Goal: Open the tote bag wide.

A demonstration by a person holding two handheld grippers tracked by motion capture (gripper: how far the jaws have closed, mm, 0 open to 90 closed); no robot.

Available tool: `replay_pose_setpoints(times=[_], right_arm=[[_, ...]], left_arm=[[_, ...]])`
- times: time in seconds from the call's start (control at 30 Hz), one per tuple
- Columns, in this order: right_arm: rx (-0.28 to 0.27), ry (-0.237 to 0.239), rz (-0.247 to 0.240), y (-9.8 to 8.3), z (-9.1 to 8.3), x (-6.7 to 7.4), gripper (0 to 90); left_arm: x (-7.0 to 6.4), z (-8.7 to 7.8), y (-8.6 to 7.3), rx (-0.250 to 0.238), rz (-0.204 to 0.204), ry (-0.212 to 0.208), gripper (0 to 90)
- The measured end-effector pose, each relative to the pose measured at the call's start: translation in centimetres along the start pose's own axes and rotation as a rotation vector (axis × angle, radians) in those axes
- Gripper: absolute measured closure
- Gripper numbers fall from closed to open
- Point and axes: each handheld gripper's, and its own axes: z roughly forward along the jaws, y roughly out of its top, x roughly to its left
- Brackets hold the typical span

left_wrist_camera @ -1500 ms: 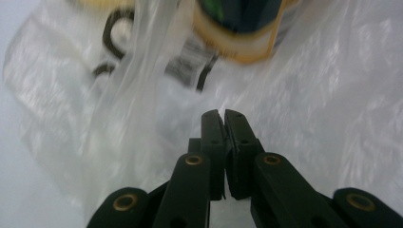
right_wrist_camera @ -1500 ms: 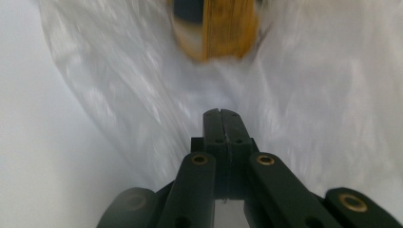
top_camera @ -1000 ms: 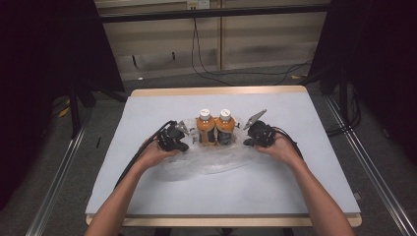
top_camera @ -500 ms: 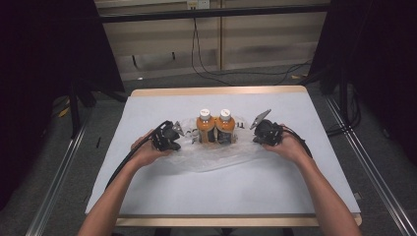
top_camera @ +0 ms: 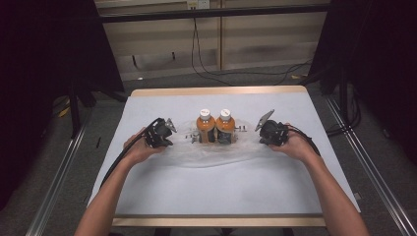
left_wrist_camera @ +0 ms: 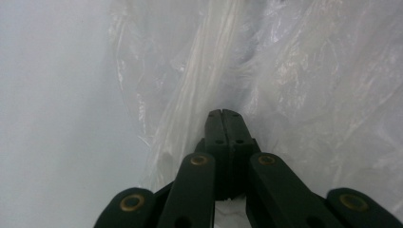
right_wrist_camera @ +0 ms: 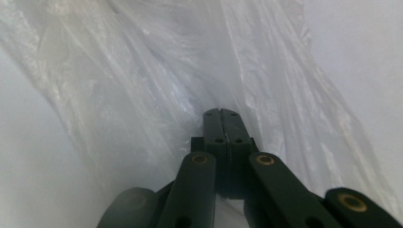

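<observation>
Both grippers clamped on a clear plastic bag (top_camera: 206, 155), two bottles standing between them.

Left gripper (left_wrist_camera: 225, 124) and right gripper (right_wrist_camera: 222, 124) each have their fingers closed on a bunch of bag film — looks like the bag's two ends, one per side. The two orange bottles (top_camera: 215, 127), white caps up, stand side by side and touching at mid-surface (top_camera: 221, 187), apparently inside the bag or wrapped by it; can't tell which through the film. In the high view the hands sit well apart, bag spread flat toward the person. Judging by that, the step in hand is opening or pulling the bag around the bottles. Next move likely needs an even pull from both sides — uneven tension could tip the bottles.
</observation>
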Motion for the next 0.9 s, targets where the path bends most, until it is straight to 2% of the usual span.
replay_pose_setpoints(times=[0.03, 0.1, 0.13, 0.17, 0.23, 0.27, 0.3, 0.37, 0.4, 0.47, 0.5, 0.57, 0.63, 0.67, 0.8, 0.83, 0.9], right_arm=[[0.002, 0.006, -0.005, -0.1, -0.1, 0.0, 90.0], [0.013, 0.025, -0.022, -0.4, -0.4, 0.1, 90.0], [0.011, 0.027, -0.026, -0.5, -0.4, 0.2, 90.0], [0.016, 0.034, -0.023, -0.7, -0.5, 0.2, 90.0], [0.018, 0.024, -0.044, -1.0, -0.7, 0.4, 90.0], [0.019, 0.019, -0.05, -1.1, -0.8, 0.5, 90.0], [0.022, 0.025, -0.038, -1.2, -0.8, 0.5, 90.0], [0.02, 0.033, -0.043, -1.4, -0.9, 0.1, 90.0], [0.029, 0.022, -0.034, -1.4, -0.9, 0.0, 90.0], [0.039, 0.009, -0.015, -1.7, -0.9, -0.3, 90.0], [0.046, 0.004, 0.005, -1.9, -1.0, -0.4, 90.0], [0.043, 0.005, -0.012, -1.9, -0.9, -0.7, 90.0], [0.043, -0.002, 0.0, -1.9, -0.8, -0.8, 90.0], [0.035, -0.022, -0.017, -1.9, -0.7, -1.0, 90.0], [0.015, -0.043, 0.011, -1.9, -0.4, -1.5, 90.0], [0.011, -0.042, 0.03, -2.0, -0.4, -1.7, 90.0], [-0.002, -0.061, 0.039, -2.0, -0.2, -1.9, 90.0]], left_arm=[[0.1, 0.0, 0.0, 0.014, 0.019, 0.01, 90.0], [0.0, 0.0, 0.0, 0.014, 0.014, 0.015, 90.0], [0.0, -0.1, 0.1, 0.029, 0.044, 0.015, 90.0], [-0.1, -0.1, 0.1, 0.047, 0.043, 0.013, 90.0], [-0.2, -0.1, 0.1, 0.055, 0.069, 0.027, 90.0], [-0.2, -0.2, 0.2, 0.061, 0.075, 0.018, 90.0], [-0.3, -0.1, 0.2, 0.068, 0.077, 0.021, 90.0], [-0.5, -0.1, 0.4, 0.095, 0.109, 0.031, 90.0], [-0.6, -0.1, 0.5, 0.1, 0.117, 0.05, 90.0], [-0.6, -0.1, 0.6, 0.112, 0.131, 0.054, 90.0], [-0.5, 0.0, 0.6, 0.117, 0.13, 0.057, 90.0], [-0.4, 0.0, 0.7, 0.122, 0.124, 0.061, 90.0], [-0.2, 0.2, 0.6, 0.115, 0.125, 0.079, 90.0], [0.0, 0.1, 0.7, 0.118, 0.117, 0.063, 90.0], [0.8, 0.2, 0.6, 0.098, 0.087, 0.048, 90.0], [0.8, 0.4, 0.6, 0.075, 0.068, 0.045, 90.0], [1.2, 0.3, 0.4, 0.056, 0.056, 0.036, 90.0]])
